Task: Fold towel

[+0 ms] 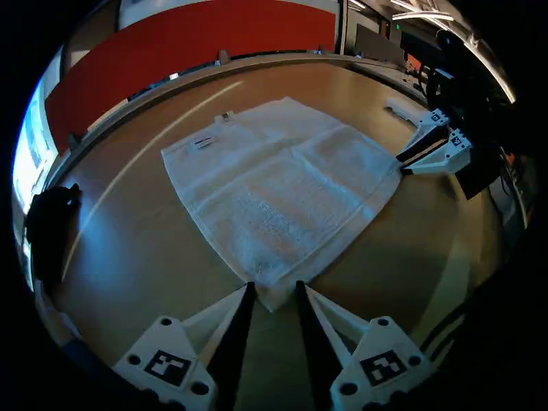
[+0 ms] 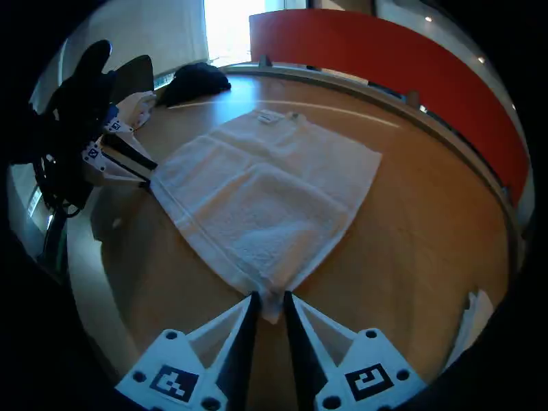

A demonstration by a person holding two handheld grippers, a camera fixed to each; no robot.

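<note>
I have the left gripper [image 1: 274, 296] clamped on the towel's [image 1: 281, 185] 6 o'clock corner, and the right gripper [image 2: 271, 305] pinches its own 6 o'clock corner.

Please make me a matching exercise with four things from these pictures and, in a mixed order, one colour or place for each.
Things:
1. towel
2. table
3. wall panel
4. left claw

Descriptions:
A. red, behind the table
B. white, spread on the table
C. brown wood
D. closed on a corner of the towel

Pairs: 1-B; 2-C; 3-A; 4-D
</note>
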